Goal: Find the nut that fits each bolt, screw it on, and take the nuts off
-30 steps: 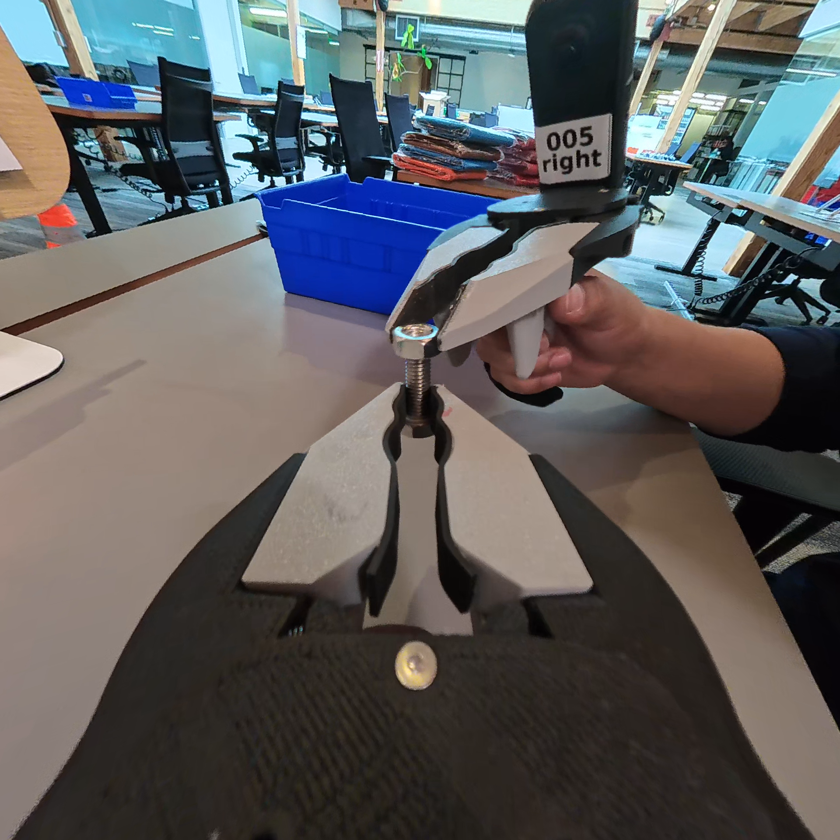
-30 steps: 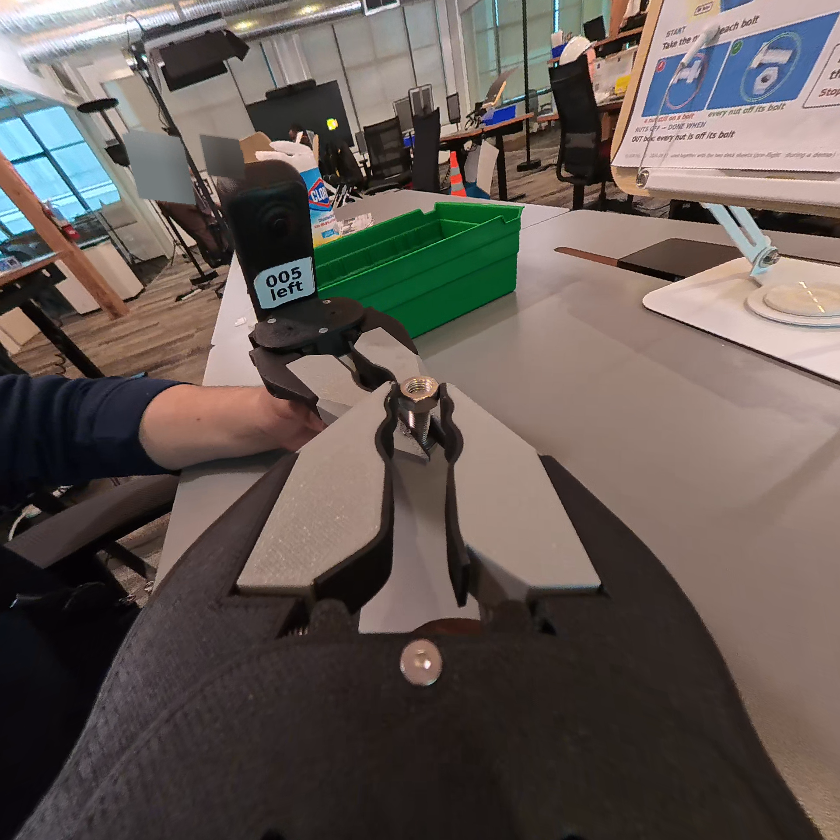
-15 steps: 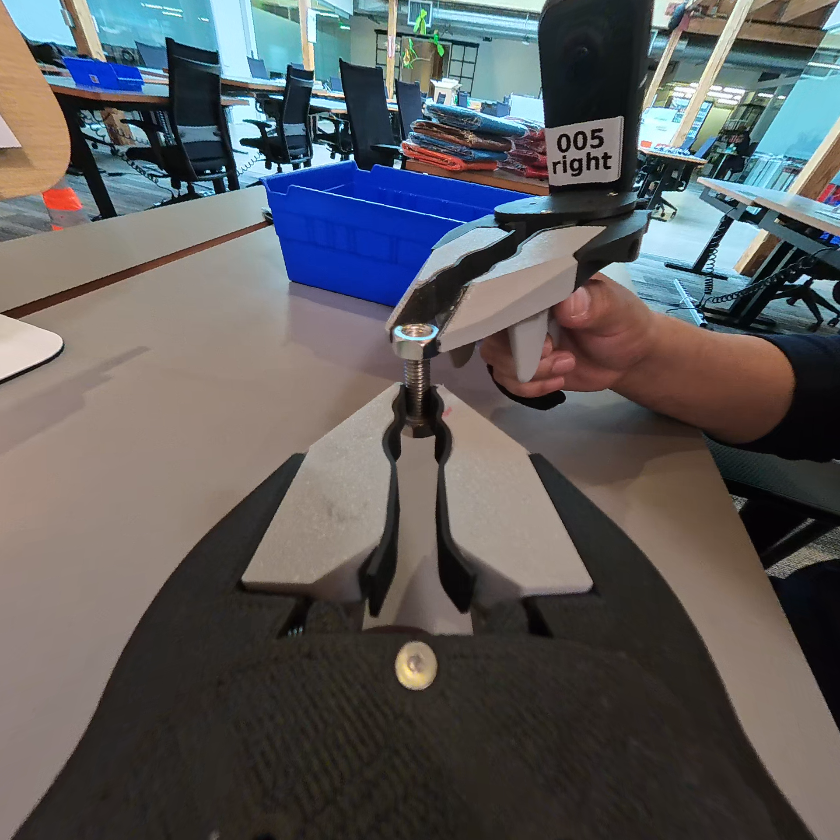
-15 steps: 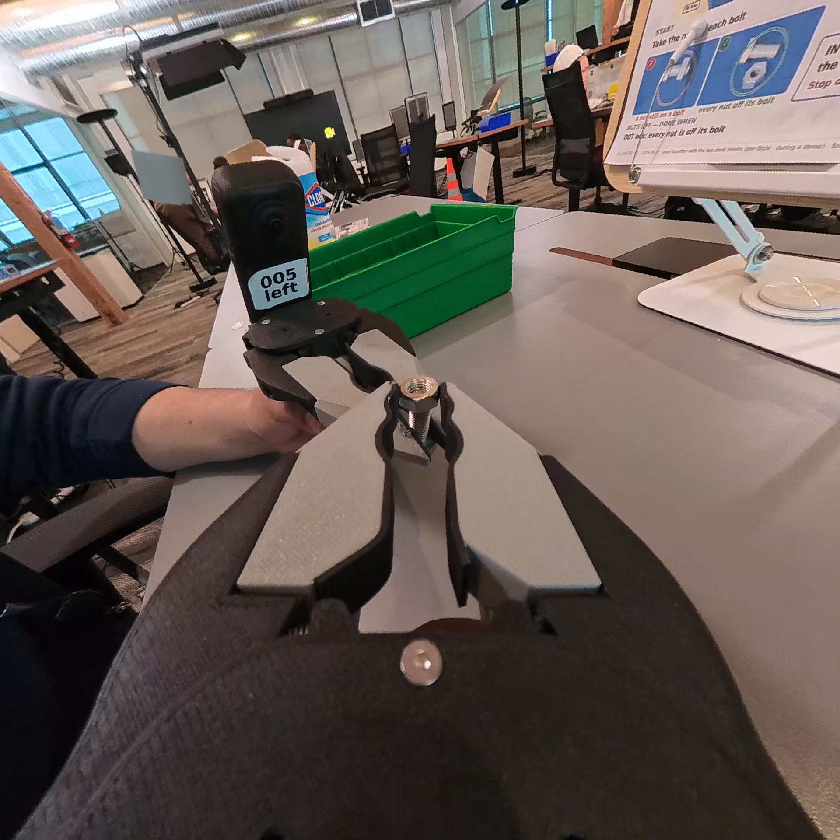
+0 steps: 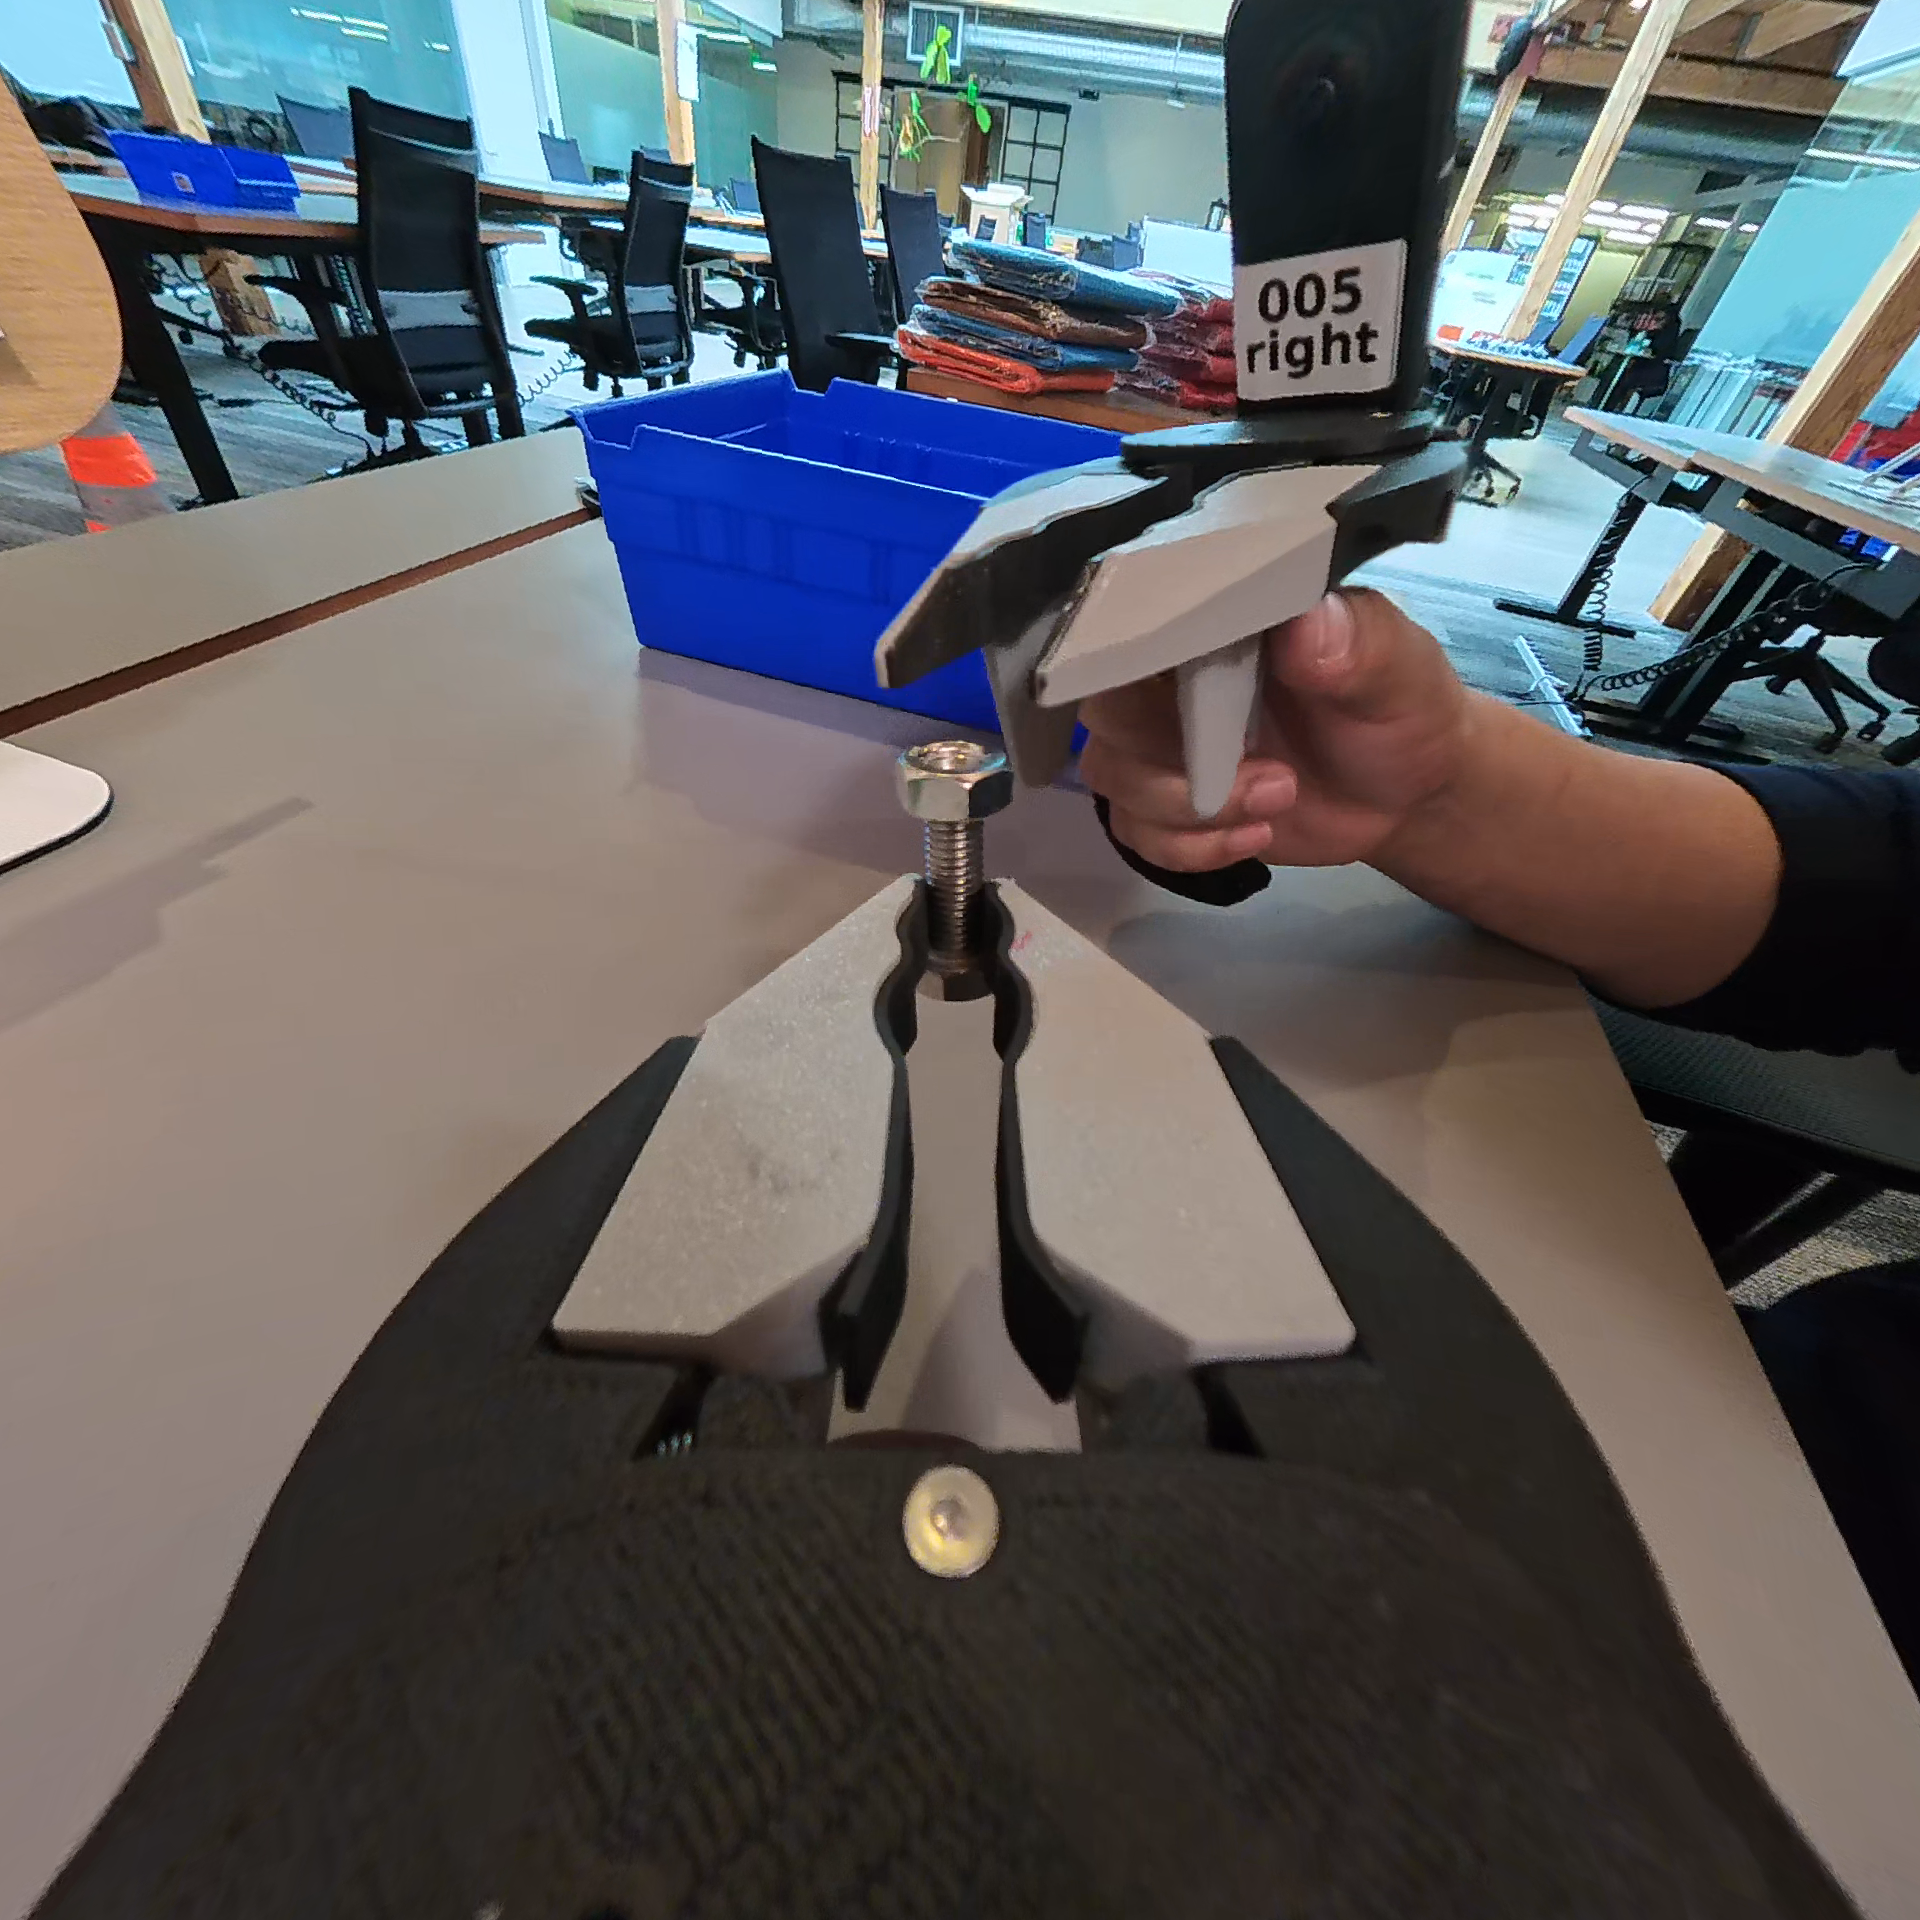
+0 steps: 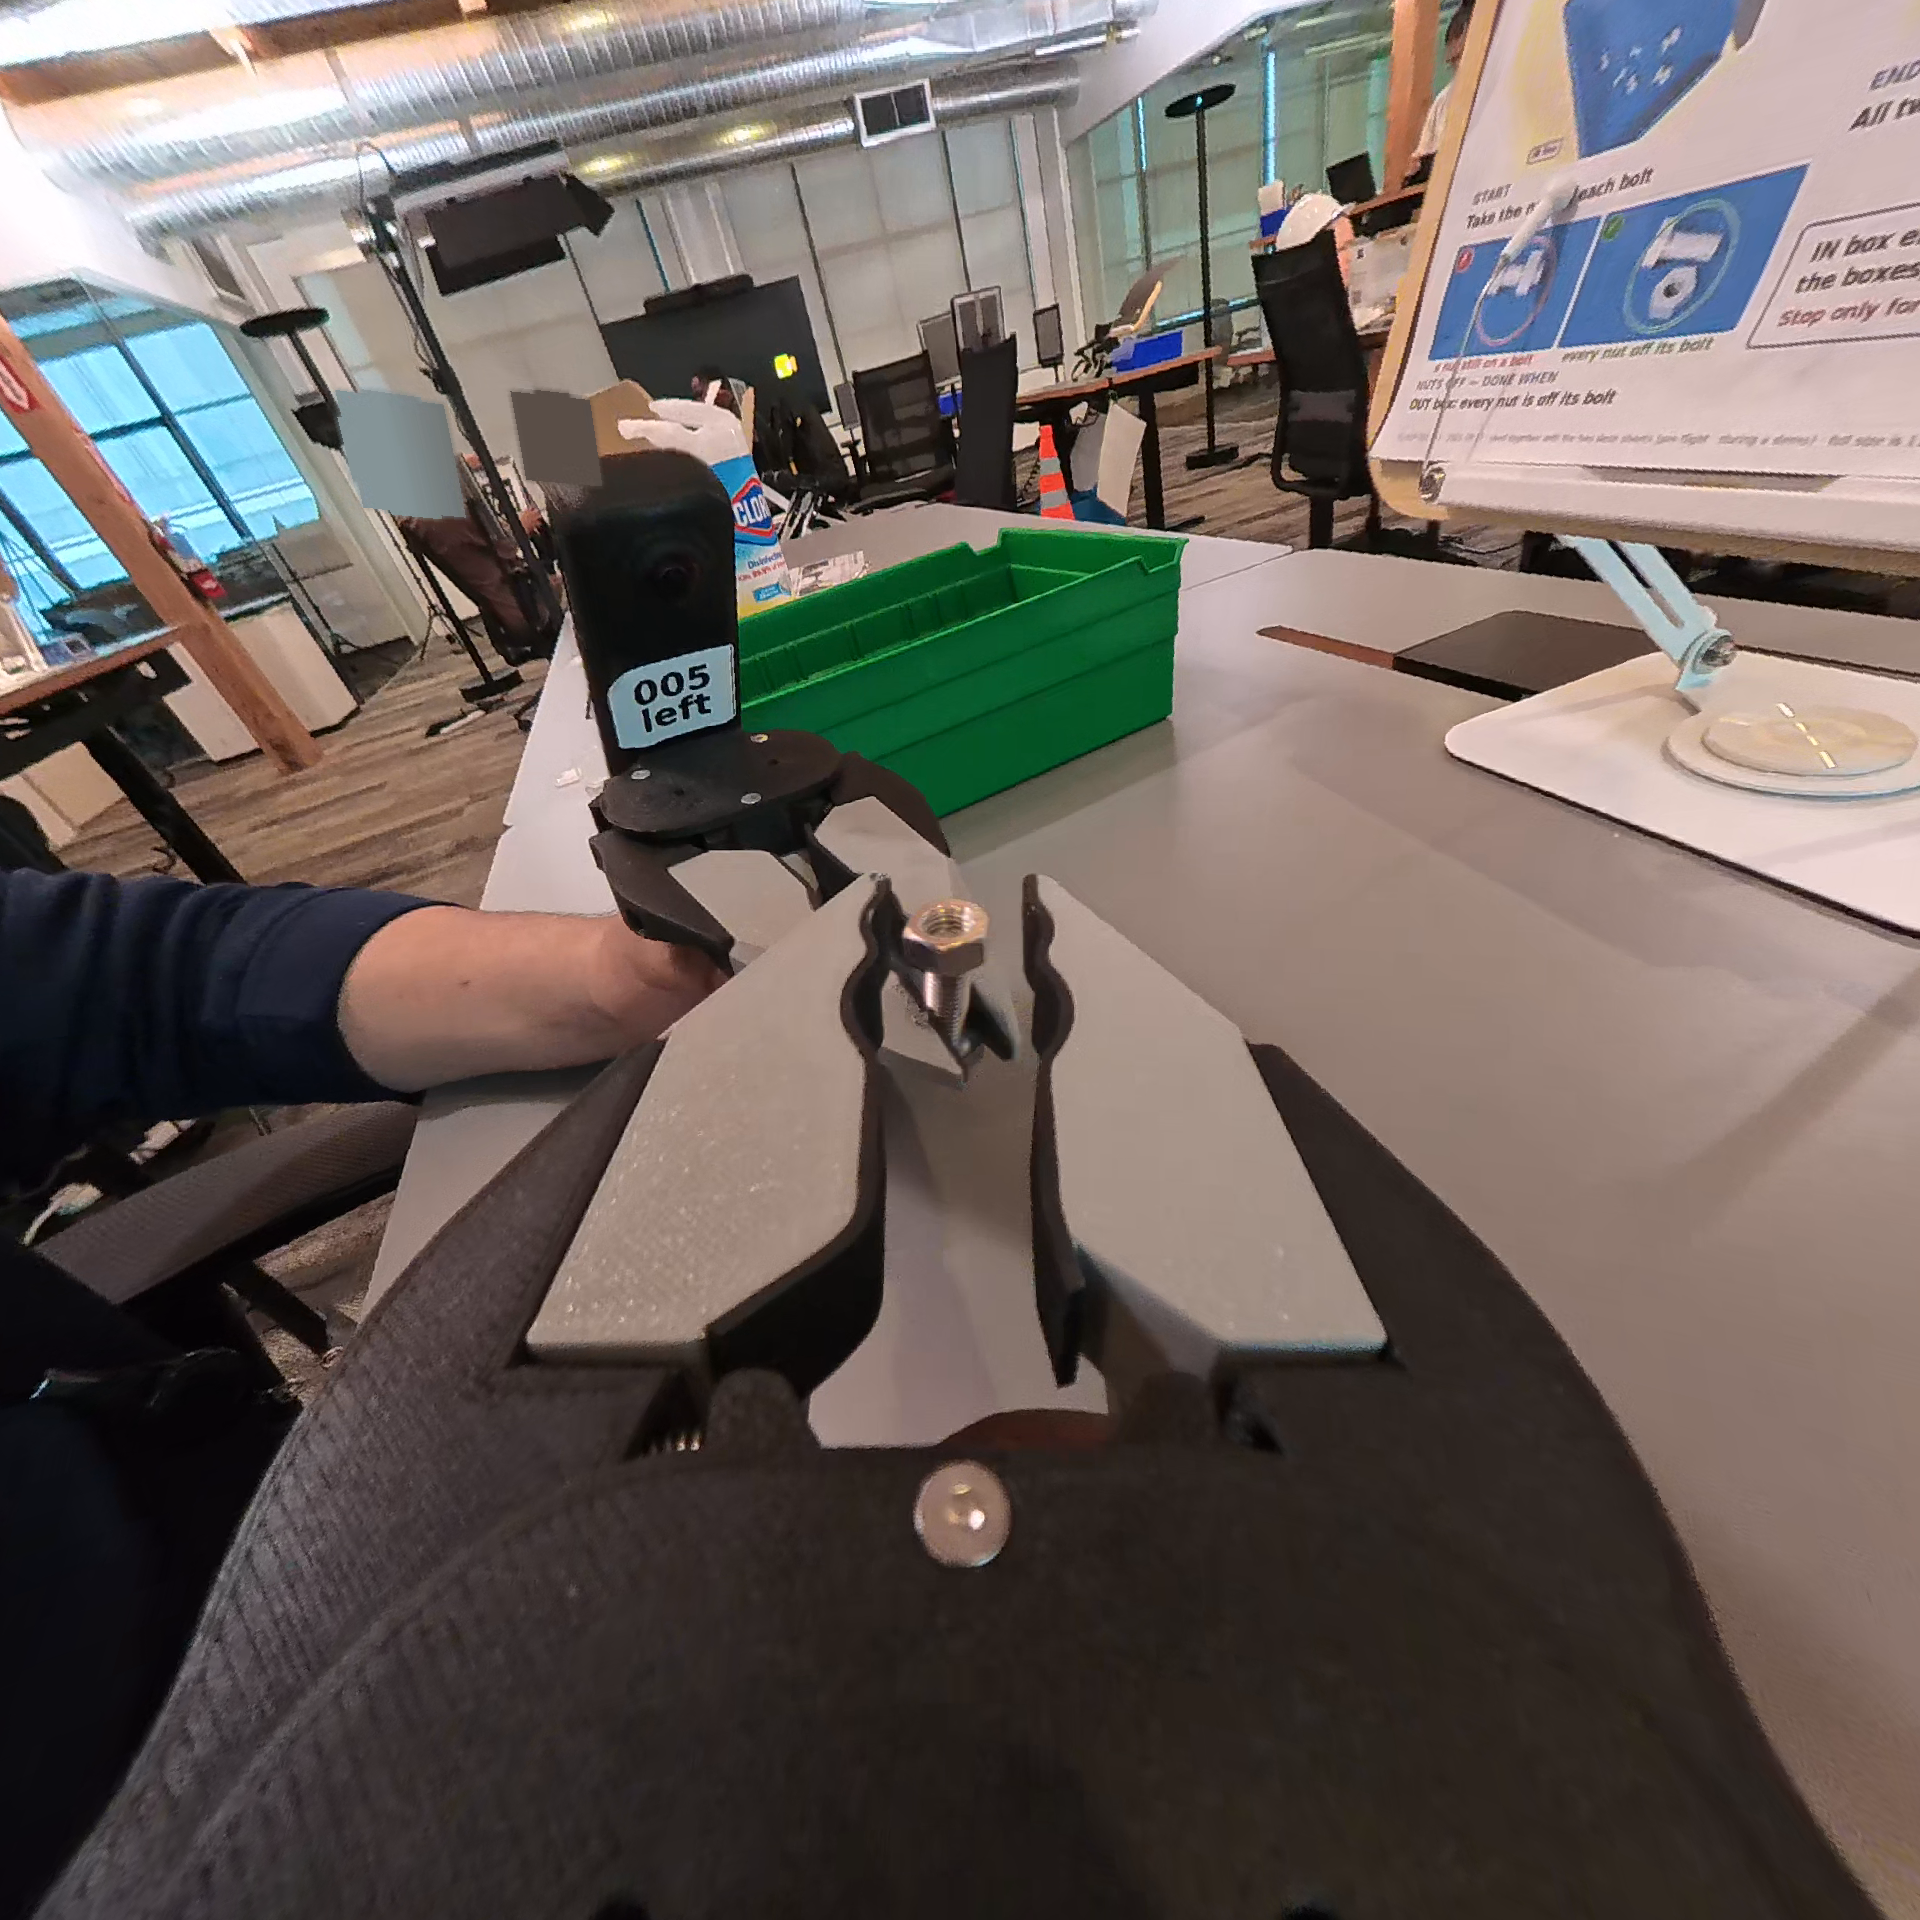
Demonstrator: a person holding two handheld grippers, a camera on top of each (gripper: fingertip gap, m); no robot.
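Right gripper (image 5: 977,675) let go of the nut since 0.5 s ago: jaws were clamped on it, now spread apart and lifted up and to the right of it, touching nothing. In right wrist view the nut sits between the two parted fingers (image 6: 748,1101), clear of both.

Table (image 5: 312,935): grey, carries everything. Blue bin (image 5: 790,540) behind the bolt in left wrist view; green bin (image 6: 977,665) behind the left gripper in right wrist view. White stand base (image 6: 1683,758) with an instruction sheet at far right of that view.

Left gripper (image 5: 956,966): low over the table, jaws narrow, clamped on the head end of the bolt (image 5: 954,873), holding it upright, thread up.

Nut (image 5: 954,795): silver hex, threaded on the top end of the bolt, bare thread showing below it down to the jaws. Free of both grippers.
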